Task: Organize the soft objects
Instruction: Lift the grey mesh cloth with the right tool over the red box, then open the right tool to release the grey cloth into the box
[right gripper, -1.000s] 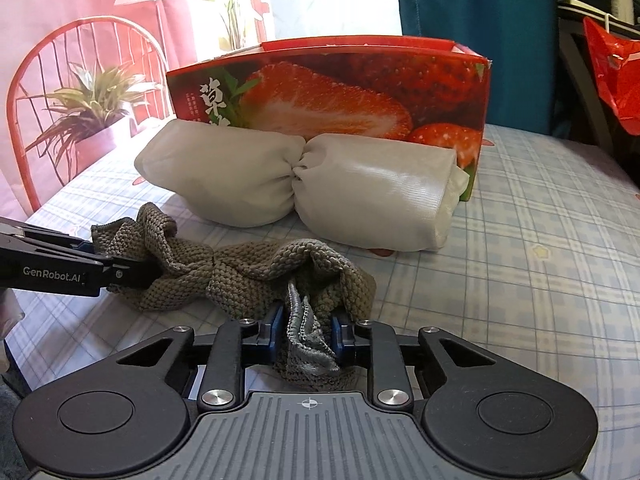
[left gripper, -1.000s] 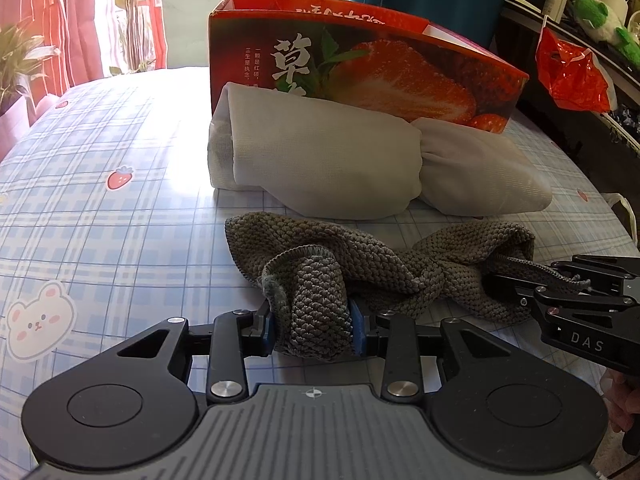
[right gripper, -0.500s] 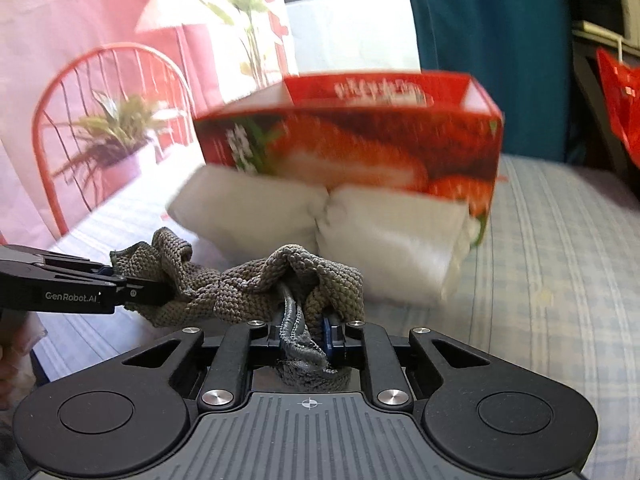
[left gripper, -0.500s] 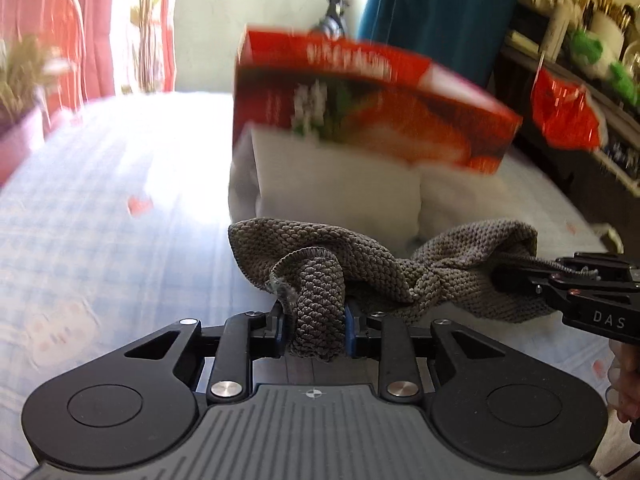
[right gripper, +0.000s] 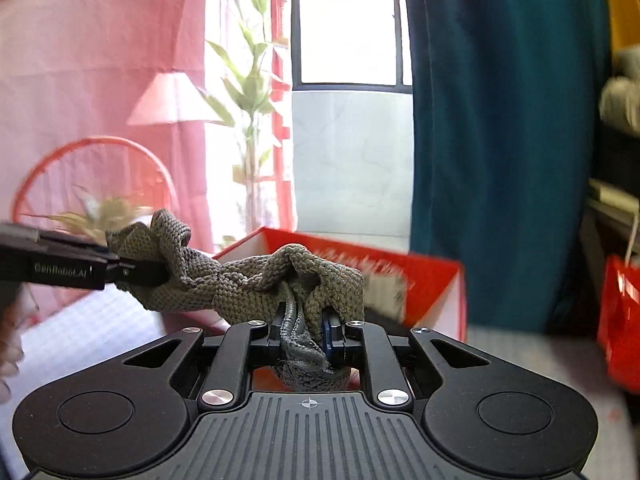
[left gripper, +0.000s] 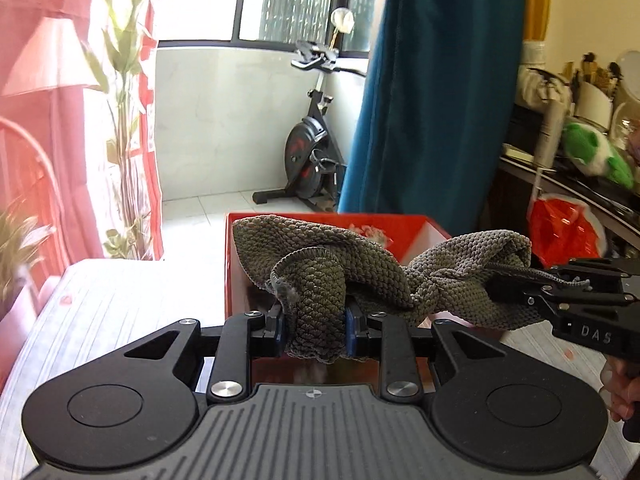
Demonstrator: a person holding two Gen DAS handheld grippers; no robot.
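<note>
Across the middle of both frames, the knitted cloth [left gripper: 360, 276] now hangs lifted off the table over the red box [left gripper: 400, 224], each end pinched by the left tool [left gripper: 314, 326] and right tool [right gripper: 306, 338]; lowering inside looks next.

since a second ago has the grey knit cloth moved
Yes. The grey knit cloth has gone up and forward: it lay on the table in front of the red strawberry box, and now hangs over the box's open top, held by both grippers.
</note>
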